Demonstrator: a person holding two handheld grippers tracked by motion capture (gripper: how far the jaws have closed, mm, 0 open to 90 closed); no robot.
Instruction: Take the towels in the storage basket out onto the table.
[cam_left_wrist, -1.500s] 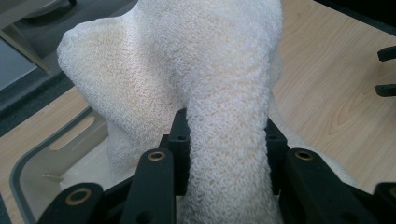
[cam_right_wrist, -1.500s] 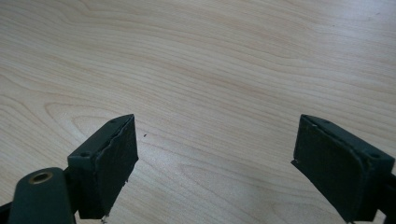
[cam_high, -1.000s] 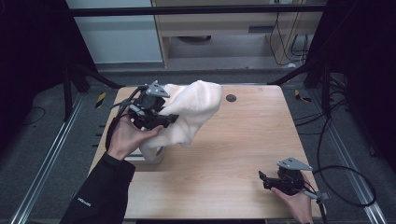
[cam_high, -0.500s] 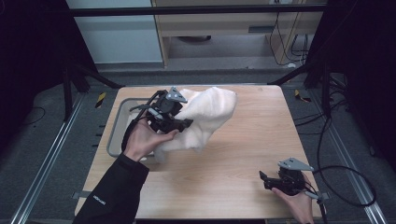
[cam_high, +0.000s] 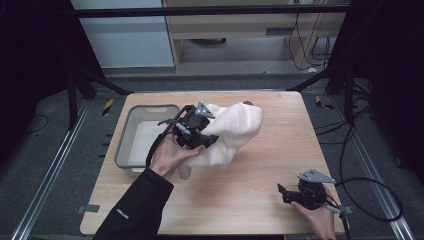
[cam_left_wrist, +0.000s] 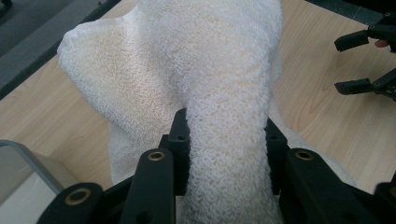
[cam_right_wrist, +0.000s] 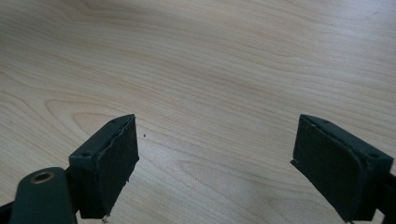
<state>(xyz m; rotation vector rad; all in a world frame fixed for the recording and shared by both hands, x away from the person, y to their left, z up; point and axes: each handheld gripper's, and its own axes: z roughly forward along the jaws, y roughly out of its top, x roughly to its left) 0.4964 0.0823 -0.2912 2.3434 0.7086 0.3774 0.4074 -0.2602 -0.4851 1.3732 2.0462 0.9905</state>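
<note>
A white terry towel (cam_high: 235, 130) hangs bunched over the middle of the wooden table (cam_high: 250, 200), its lower folds touching the wood. My left gripper (cam_high: 206, 140) is shut on a thick fold of it. In the left gripper view the towel (cam_left_wrist: 201, 70) rises between the two black jaws, and the left gripper (cam_left_wrist: 224, 135) pinches it from both sides. At the front right my right gripper (cam_high: 283, 193) rests low in a hand and stands open. The right gripper view has the right gripper (cam_right_wrist: 215, 154) over bare wood with nothing between its pads.
A grey plastic bin (cam_high: 131, 125) stands at the table's left, just left of the towel, and its rim (cam_left_wrist: 28, 161) appears at the lower left of the left gripper view. A small dark spot (cam_high: 248, 103) lies behind the towel. Black cables trail off the right side.
My left hand has carried the towel rightward and lower, away from above the bin toward the table's middle. The right gripper has stayed in place.
</note>
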